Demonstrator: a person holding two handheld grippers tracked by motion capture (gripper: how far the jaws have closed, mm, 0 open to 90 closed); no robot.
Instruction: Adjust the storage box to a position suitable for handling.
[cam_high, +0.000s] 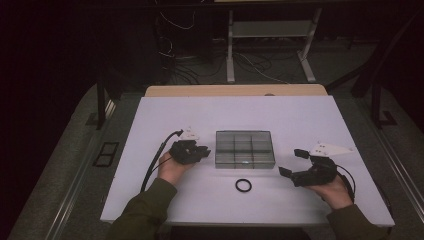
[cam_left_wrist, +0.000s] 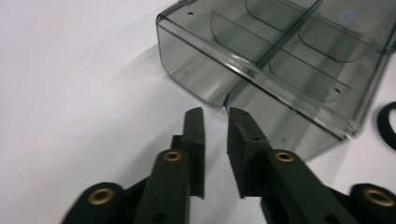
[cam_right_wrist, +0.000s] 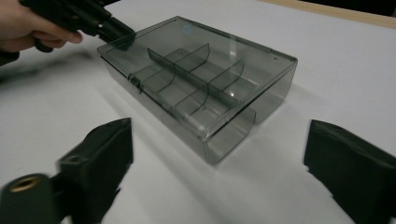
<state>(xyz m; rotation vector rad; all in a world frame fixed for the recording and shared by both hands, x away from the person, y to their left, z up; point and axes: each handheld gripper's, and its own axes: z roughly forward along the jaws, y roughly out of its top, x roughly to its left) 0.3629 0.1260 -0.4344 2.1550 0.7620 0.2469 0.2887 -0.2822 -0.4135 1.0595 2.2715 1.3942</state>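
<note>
Left gripper (cam_high: 204, 151), jaws slightly parted and empty, points at the smoky box (cam_high: 244, 148) on the bench (cam_high: 300, 115); right gripper (cam_high: 293, 162) gapes wide, empty, beside a black ring (cam_high: 243, 185).

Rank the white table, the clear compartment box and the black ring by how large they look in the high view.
1. white table
2. clear compartment box
3. black ring
All three lie at similar depth, so the order is safe.

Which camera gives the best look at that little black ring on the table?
The high view: the black ring lies whole on the white table, just in front of the clear box. The left gripper view catches an edge of it at the frame's right border.
</note>
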